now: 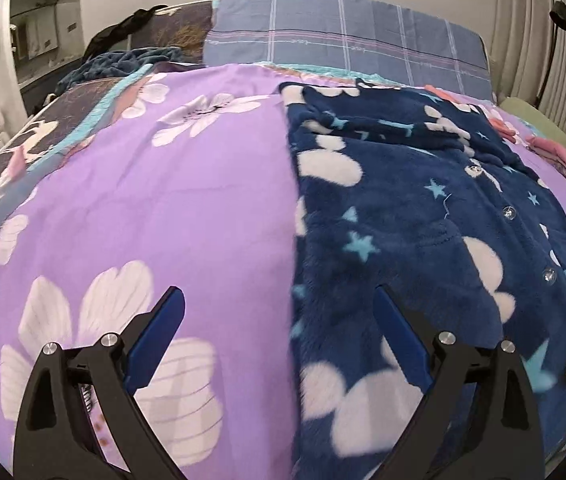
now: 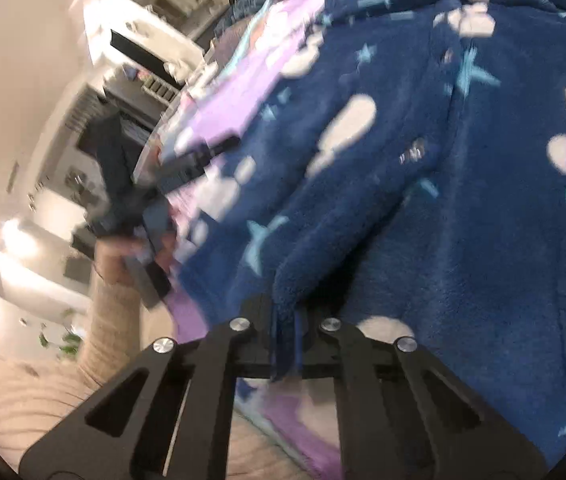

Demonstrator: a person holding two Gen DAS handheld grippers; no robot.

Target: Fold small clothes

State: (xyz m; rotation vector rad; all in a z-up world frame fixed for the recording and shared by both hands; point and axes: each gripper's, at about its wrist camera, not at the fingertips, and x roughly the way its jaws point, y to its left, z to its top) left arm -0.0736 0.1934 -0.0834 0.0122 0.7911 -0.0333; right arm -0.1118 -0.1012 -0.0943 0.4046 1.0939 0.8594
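Observation:
A navy fleece pajama top (image 1: pixel 415 216) with white clouds, light-blue stars and clear buttons lies on the purple floral bedsheet (image 1: pixel 163 208). My left gripper (image 1: pixel 279 300) is open just above its near left edge, one blue finger over the sheet, the other over the fleece. In the right wrist view the same top (image 2: pixel 463 168) fills the frame, blurred. My right gripper (image 2: pixel 287 320) is shut on a bunched fold of its fleece. The left gripper and the hand holding it show blurred at the bed edge (image 2: pixel 143 216).
A plaid blue pillow (image 1: pixel 343 44) lies at the head of the bed. A dark blue blanket (image 1: pixel 119 64) is heaped at the back left. Folded pink clothes (image 1: pixel 563 160) and a green cushion (image 1: pixel 539 124) sit at the right edge. Curtains (image 1: pixel 531 32) hang behind.

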